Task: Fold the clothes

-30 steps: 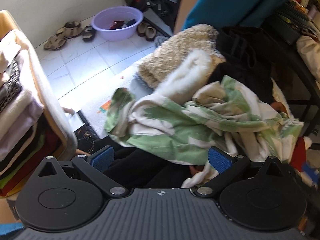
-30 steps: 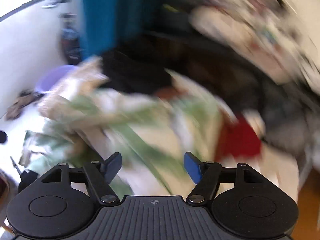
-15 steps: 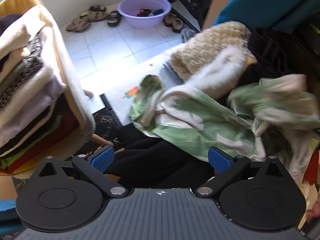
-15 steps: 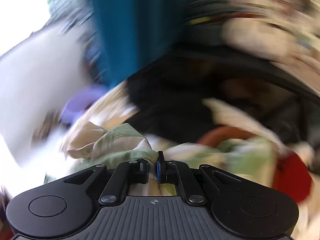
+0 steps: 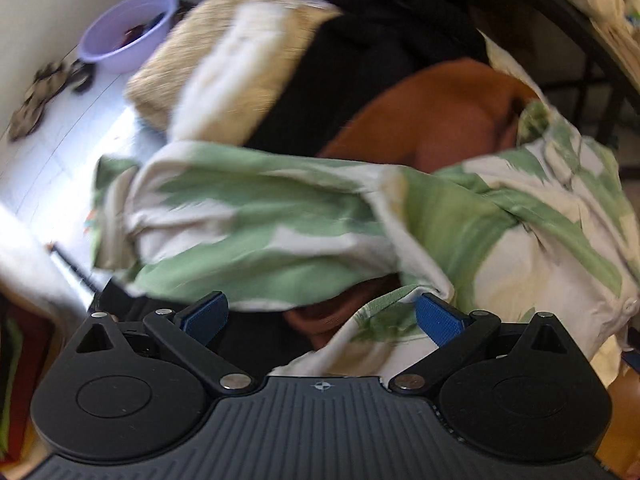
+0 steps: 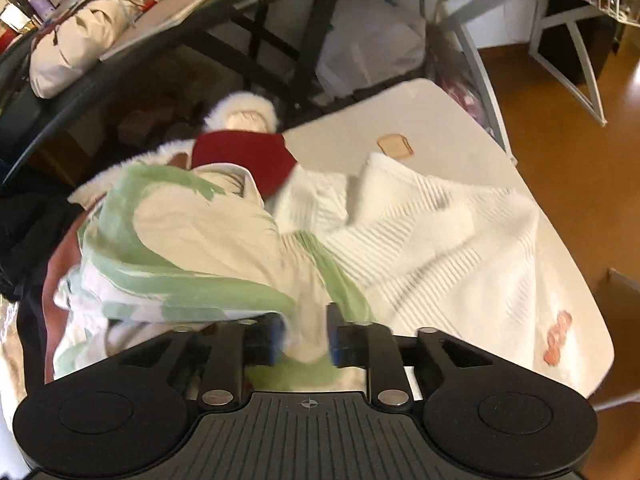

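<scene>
The right gripper [image 6: 302, 334] is pinched on a bunch of the green shirt [image 6: 180, 236], cloth squeezed between its blue pads, while the left gripper [image 5: 320, 316] has its fingers spread wide with a loose edge of the same shirt [image 5: 280, 224] lying right between them, not yet caught. I'd say the step is getting the shirt free of the heap so it can be spread; the left one would do well to close on a hem or corner rather than a wad, and then the two should draw apart so the cloth hangs flat instead of twisted. The risk is dragging the neighbours along: ahead of the left gripper the shirt lies on an orange garment [image 5: 432, 120] and black clothes [image 5: 360, 48], with a beige fleece [image 5: 208, 40] further off to the left. Ahead of the right gripper a white knit [image 6: 440, 232] is spread on the pale table [image 6: 440, 120], a red piece [image 6: 244, 156] beyond the shirt. A lilac basin [image 5: 124, 32] and sandals [image 5: 28, 108] sit on the tiled floor far to the left, and a cluttered desk [image 6: 168, 12] stands behind
</scene>
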A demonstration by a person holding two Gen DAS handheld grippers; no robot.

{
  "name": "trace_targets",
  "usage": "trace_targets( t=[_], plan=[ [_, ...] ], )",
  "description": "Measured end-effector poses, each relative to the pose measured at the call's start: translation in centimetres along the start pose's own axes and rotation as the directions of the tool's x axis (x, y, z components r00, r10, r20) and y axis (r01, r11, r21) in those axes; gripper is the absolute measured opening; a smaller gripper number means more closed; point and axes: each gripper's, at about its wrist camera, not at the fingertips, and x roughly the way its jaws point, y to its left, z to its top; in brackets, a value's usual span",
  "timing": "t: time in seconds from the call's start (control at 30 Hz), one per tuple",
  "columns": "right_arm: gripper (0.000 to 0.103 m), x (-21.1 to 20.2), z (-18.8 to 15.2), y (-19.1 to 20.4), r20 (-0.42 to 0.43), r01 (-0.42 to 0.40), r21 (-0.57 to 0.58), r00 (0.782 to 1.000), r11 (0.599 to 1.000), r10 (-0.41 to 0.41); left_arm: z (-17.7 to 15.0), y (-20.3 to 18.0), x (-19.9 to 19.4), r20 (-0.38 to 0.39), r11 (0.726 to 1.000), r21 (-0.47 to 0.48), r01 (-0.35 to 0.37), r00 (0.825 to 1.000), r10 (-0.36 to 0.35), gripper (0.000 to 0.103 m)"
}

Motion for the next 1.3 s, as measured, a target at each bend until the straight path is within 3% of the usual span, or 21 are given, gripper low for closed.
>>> trace_targets(
  t=[0.07,0.13,0.2,0.23,0.27,0.3,0.4,0.53,0.57,0.63,0.67,0.7,0.9,0.93,0.97,1.0,1.03,1.13,1.2,1.23,1.3],
  plan=[
    [0.039,-0.6,0.0,-0.3,-0.002,-0.006,0.015,1.000,1.000,0.006,0.6,-0.8,0.9,-0.018,1.000,0.018,-0.003,1.000,0.003,0.099],
    [0.040,-1.1,0.3,-0.3,0.000,-0.017,0.013,1.000,1.000,0.017,0.8,-0.8,0.3,-0.012,1.000,-0.003,0.029,1.000,-0.029,0.074],
    [0.042,-1.6,1.2,-0.1,0.018,-0.027,-0.014,0.999,1.000,0.028,1.1,-0.8,-0.3,-0.007,0.998,-0.025,0.060,0.998,-0.060,0.037],
    [0.043,-1.6,1.7,0.0,0.026,-0.030,-0.027,0.999,0.999,0.030,1.2,-0.8,-0.7,-0.004,0.997,-0.035,0.076,0.997,-0.076,0.030],
    [0.043,-1.6,1.9,0.2,0.030,-0.030,-0.035,0.999,0.999,0.031,1.3,-0.8,-1.0,0.000,0.995,-0.046,0.091,0.996,-0.091,0.016],
    [0.044,-1.6,2.2,0.4,0.031,-0.028,-0.037,0.999,0.999,0.029,1.4,-0.8,-1.3,0.003,0.993,-0.056,0.107,0.994,-0.107,0.011],
    [0.050,-0.5,3.1,0.7,-0.013,-0.016,0.024,1.000,1.000,0.017,1.8,-0.7,-2.3,0.021,0.986,-0.081,0.143,0.990,-0.141,0.008],
    [0.050,0.5,3.7,1.5,-0.063,-0.049,0.104,0.997,0.993,0.055,2.4,2.1,-5.1,0.118,0.985,-0.163,0.047,0.993,-0.028,0.009],
    [0.050,0.4,3.7,2.1,-0.057,-0.048,0.083,0.997,0.995,0.053,2.6,3.1,-5.3,0.127,0.979,-0.192,0.073,0.991,-0.049,0.017],
    [0.050,-0.1,3.4,3.1,-0.037,-0.044,0.026,0.998,0.999,0.045,2.8,4.5,-5.2,0.125,0.961,-0.233,0.149,0.985,-0.122,0.054],
    [0.050,-0.4,3.3,3.5,-0.027,-0.044,-0.002,0.999,0.999,0.044,3.0,4.7,-4.8,0.117,0.951,-0.252,0.177,0.981,-0.151,0.081],
    [0.051,-0.6,3.1,3.9,-0.017,-0.046,-0.031,0.999,0.998,0.045,2.9,4.8,-4.5,0.124,0.945,-0.269,0.186,0.980,-0.158,0.087],
    [0.062,-2.6,2.7,6.9,0.050,0.010,-0.299,0.999,0.954,0.006,3.6,3.0,-0.2,0.055,0.890,-0.373,0.261,0.964,-0.260,0.087],
    [0.063,-3.1,2.8,7.2,0.066,0.002,-0.325,0.998,0.946,0.021,3.7,2.5,0.5,0.054,0.893,-0.367,0.262,0.964,-0.261,0.087],
    [0.066,-3.5,3.0,7.5,0.084,-0.006,-0.352,0.996,0.936,0.038,3.8,2.0,1.1,0.052,0.895,-0.361,0.263,0.964,-0.262,0.074],
    [0.068,-3.8,3.1,7.9,0.104,-0.016,-0.385,0.993,0.923,0.061,3.9,1.5,1.7,0.052,0.899,-0.350,0.264,0.964,-0.262,0.030],
    [0.071,-4.1,3.2,8.3,0.122,-0.024,-0.417,0.989,0.909,0.082,3.9,1.0,1.8,0.055,0.908,-0.327,0.261,0.965,-0.257,0.011],
    [0.077,-3.6,3.6,10.0,0.114,-0.051,-0.484,0.986,0.873,0.121,3.8,0.3,1.0,0.074,0.918,-0.306,0.253,0.968,-0.242,0.006],
    [0.090,-2.2,3.7,11.3,0.062,-0.075,-0.523,0.990,0.849,0.126,3.9,0.6,-0.7,0.127,0.926,-0.274,0.260,0.964,-0.233,0.005],
    [0.086,-1.5,3.8,11.8,0.039,-0.085,-0.535,0.991,0.840,0.125,4.2,0.8,-1.6,0.155,0.933,-0.256,0.254,0.963,-0.219,0.005],
    [0.036,-0.4,4.3,12.5,0.013,-0.089,-0.527,0.994,0.845,0.113,5.0,1.5,-4.0,0.230,0.956,-0.219,0.194,0.963,-0.142,0.005]
  ],
)
